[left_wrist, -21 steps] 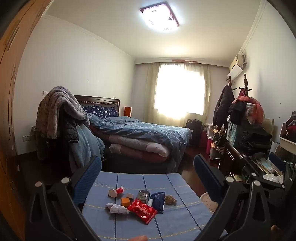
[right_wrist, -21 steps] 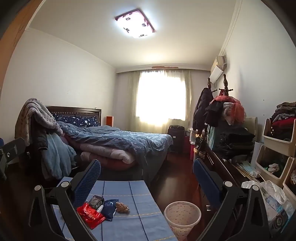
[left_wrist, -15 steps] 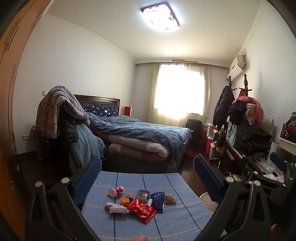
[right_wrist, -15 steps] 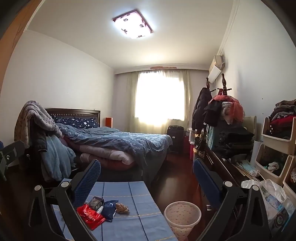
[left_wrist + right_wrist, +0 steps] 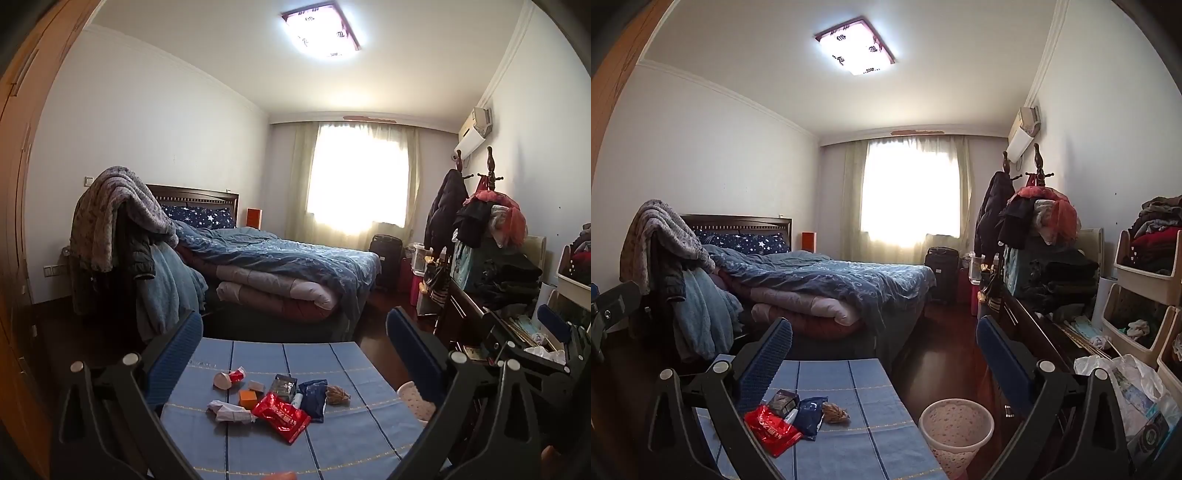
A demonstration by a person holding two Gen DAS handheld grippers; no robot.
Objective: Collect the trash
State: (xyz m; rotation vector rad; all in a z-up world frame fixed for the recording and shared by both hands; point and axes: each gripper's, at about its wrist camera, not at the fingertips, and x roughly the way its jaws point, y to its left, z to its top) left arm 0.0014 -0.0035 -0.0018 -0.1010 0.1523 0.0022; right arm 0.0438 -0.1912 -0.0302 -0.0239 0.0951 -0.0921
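Trash lies in a cluster on a blue-clothed table (image 5: 343, 435): a red wrapper (image 5: 284, 416), a dark blue packet (image 5: 313, 394), a crumpled white paper (image 5: 229, 410), an orange box (image 5: 247, 398), a red and white cup (image 5: 228, 378) on its side, a dark packet (image 5: 283, 384) and a brown clump (image 5: 337, 395). My left gripper (image 5: 293, 334) hangs open above and short of the pile, holding nothing. My right gripper (image 5: 884, 338) is open too, to the right of the table, over the floor. A pale perforated waste bin (image 5: 956, 430) stands on the floor beside the table.
A bed (image 5: 280, 273) with blue bedding fills the room beyond the table. A dark dresser (image 5: 1038, 332) heaped with clothes, a coat stand (image 5: 1034, 206) and stacked bins (image 5: 1145, 295) line the right wall. A plastic bag (image 5: 1126, 380) sits at the near right. Dark wood floor (image 5: 942, 350) runs between bed and dresser.
The right wrist view has tilted slightly upward; the table and bin sit a little lower in it. The left view is nearly unchanged. Both grippers stay open.
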